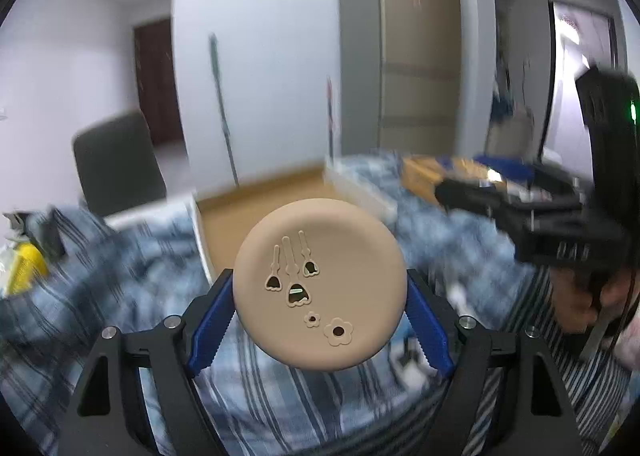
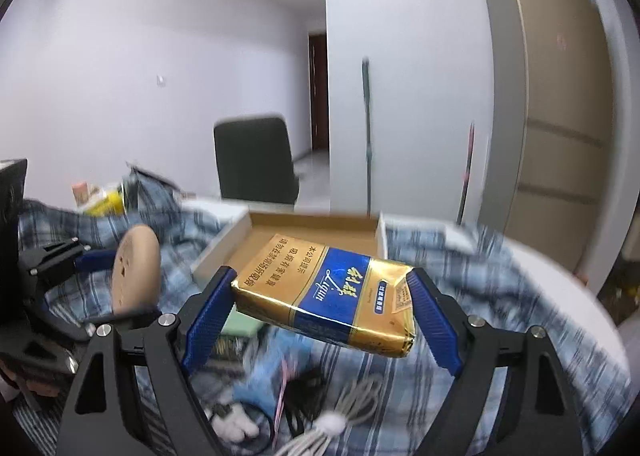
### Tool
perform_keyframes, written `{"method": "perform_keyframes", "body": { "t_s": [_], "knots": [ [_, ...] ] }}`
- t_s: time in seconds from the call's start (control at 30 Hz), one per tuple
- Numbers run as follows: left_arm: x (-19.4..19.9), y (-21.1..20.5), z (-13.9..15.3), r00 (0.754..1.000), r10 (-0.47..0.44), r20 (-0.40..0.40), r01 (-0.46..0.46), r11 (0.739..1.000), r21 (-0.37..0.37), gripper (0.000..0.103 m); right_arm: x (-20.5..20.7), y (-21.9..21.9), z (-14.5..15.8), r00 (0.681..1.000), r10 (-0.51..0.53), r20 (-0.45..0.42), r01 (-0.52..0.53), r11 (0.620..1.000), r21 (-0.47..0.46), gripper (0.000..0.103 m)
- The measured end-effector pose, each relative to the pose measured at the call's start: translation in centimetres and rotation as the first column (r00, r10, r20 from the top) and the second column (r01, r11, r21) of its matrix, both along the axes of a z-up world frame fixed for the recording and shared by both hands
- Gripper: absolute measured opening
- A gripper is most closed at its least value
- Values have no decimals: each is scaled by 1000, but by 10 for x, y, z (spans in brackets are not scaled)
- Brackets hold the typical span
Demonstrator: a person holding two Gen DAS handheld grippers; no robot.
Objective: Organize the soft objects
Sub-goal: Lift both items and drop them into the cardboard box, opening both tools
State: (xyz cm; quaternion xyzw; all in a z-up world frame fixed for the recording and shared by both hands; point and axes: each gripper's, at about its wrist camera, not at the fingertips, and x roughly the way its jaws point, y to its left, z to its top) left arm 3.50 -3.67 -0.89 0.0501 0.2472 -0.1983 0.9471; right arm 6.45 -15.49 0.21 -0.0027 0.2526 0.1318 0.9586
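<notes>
A round tan soft disc (image 1: 320, 296) with cut-out bell and flower shapes stands on edge between the blue pads (image 1: 212, 320) of my left gripper (image 1: 320, 300), which is shut on it above the blue plaid cloth (image 1: 120, 288). My right gripper (image 2: 324, 304) is shut on a gold and blue soft pack (image 2: 332, 292), held flat and slightly tilted. Just beyond the pack lies an open cardboard box (image 2: 316, 226). The right wrist view shows the disc (image 2: 136, 268) at the left. In the left wrist view the right gripper (image 1: 452, 188) is blurred at the right.
The plaid cloth (image 2: 480, 280) covers the whole surface. White cables (image 2: 352, 404), black cords and a green box (image 2: 240, 326) lie under the right gripper. A yellow packet (image 1: 24, 268) sits far left. A dark chair (image 2: 256, 160) stands behind the box (image 1: 240, 224).
</notes>
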Motion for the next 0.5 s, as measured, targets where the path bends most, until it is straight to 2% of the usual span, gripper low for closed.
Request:
{"method": "perform_keyframes", "body": {
  "t_s": [0.07, 0.17, 0.33, 0.5],
  "knots": [
    [-3, 6, 17, 996, 36, 85, -33, 999, -39, 83, -6, 3, 17, 998, 1, 69, -1, 1000, -7, 85],
    [-2, 12, 42, 973, 80, 216, -61, 993, -97, 83, -8, 8, 41, 989, -21, 143, 27, 999, -39, 85],
    [25, 11, 66, 947, 124, 295, -87, 987, -135, 83, 8, 13, 74, 965, -42, 260, 54, 998, -39, 85],
    [54, 9, 82, 906, 178, 383, -121, 978, -168, 83, 40, 16, 92, 946, -74, 317, 88, 996, -30, 85]
  ]
}}
